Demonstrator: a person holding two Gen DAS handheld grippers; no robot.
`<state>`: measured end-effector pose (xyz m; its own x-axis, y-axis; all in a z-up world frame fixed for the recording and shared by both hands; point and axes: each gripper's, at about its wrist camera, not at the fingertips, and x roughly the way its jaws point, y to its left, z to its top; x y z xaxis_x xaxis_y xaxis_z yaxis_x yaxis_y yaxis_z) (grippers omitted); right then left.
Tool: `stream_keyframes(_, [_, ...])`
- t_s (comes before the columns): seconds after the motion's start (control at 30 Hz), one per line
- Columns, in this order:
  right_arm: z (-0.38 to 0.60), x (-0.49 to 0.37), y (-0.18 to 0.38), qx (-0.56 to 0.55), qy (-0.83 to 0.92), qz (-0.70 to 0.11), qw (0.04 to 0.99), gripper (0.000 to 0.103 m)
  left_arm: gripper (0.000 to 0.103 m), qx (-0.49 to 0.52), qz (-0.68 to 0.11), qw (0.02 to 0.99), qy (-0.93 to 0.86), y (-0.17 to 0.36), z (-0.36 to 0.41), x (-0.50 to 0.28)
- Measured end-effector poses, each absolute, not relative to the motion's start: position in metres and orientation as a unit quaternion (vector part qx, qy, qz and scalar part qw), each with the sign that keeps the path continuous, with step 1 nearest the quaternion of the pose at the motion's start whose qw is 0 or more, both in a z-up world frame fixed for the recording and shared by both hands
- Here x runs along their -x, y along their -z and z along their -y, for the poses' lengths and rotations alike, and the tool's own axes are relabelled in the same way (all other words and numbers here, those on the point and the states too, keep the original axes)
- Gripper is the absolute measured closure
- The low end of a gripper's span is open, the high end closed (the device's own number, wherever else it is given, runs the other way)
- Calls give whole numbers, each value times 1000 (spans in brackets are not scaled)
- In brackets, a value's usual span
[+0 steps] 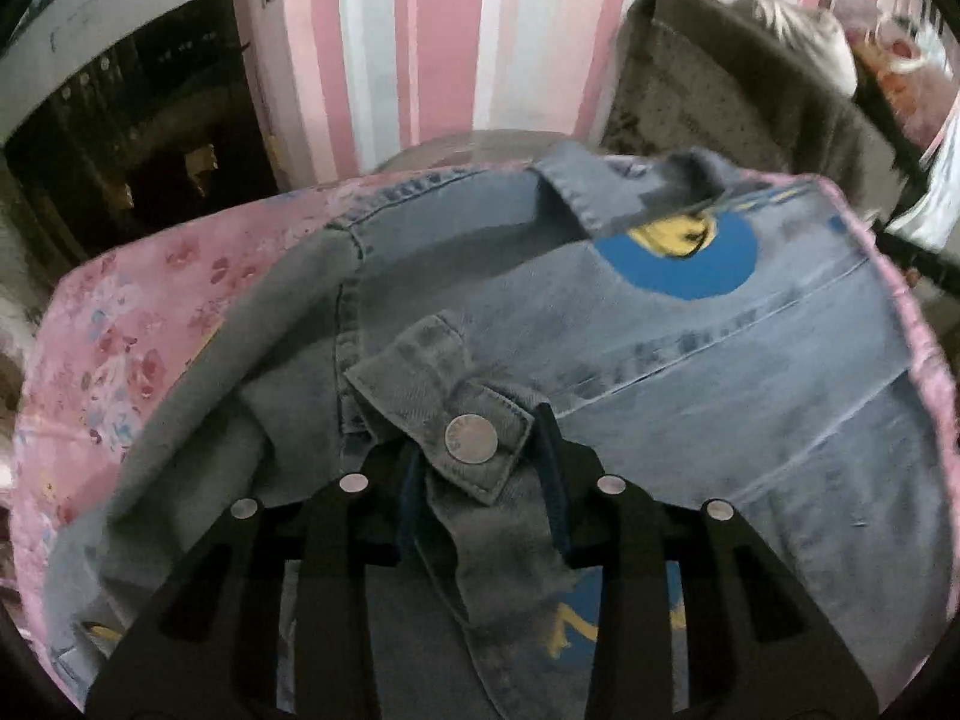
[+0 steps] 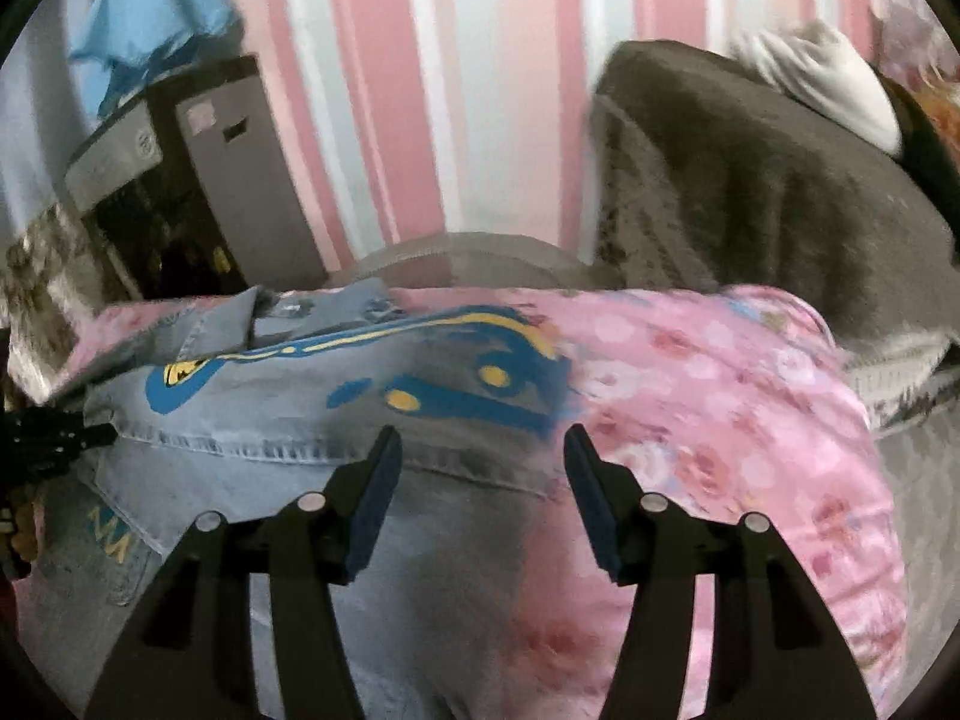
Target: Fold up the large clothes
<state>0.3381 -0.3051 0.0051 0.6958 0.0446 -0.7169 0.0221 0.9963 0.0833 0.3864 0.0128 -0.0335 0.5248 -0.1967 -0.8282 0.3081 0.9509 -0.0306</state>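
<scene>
Denim jacket lies spread on the pink floral sheet. Left gripper has its jaws clamped on the buttoned cuff. Right gripper hovers above the jacket's edge, jaws wide apart.

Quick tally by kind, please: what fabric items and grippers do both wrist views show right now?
Denim jacket: 1
Pink floral sheet: 1
Brown blanket: 1
Light blue cloth on the cabinet: 1
Grippers: 2, left gripper clamped on the jacket's cuff, right gripper open
Total: 6
</scene>
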Motion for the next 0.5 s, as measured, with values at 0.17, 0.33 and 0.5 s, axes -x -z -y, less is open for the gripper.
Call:
stream_keyframes(0.17, [284,-365,26,19,6,-442,897,46,62,-100,-446,879,134,38,-8,-383])
stream_keyframes(0.33, [279,-363,36,46,15,-446,894,46,51,-90,-440,883,134,35,-16,-385])
stream_keyframes(0.5, [276,-334,10,27,-7,-409,912,44,23,-87,-413,900,107,24,-21,-373])
